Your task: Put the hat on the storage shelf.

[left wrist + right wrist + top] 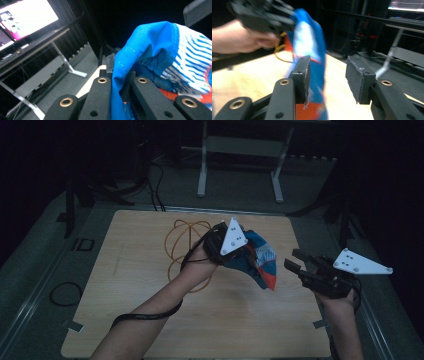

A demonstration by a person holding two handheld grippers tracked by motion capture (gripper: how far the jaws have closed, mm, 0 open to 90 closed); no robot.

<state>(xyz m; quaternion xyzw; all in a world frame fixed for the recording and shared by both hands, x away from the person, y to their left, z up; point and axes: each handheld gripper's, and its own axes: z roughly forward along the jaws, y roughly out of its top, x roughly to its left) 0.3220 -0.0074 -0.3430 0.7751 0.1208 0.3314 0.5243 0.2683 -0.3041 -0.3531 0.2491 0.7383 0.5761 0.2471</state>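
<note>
Cloth [259, 260] lifted off the surface [125, 310], clenched in my left tongs [231, 251]. My right tongs [296, 261] gape beside it; second grasp remains.

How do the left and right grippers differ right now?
The left gripper is shut on the blue cloth; the right gripper is open, pads off it. The left hangs the cloth above the table; the right sits beside it, off the table's edge. Both carry white plates.
</note>
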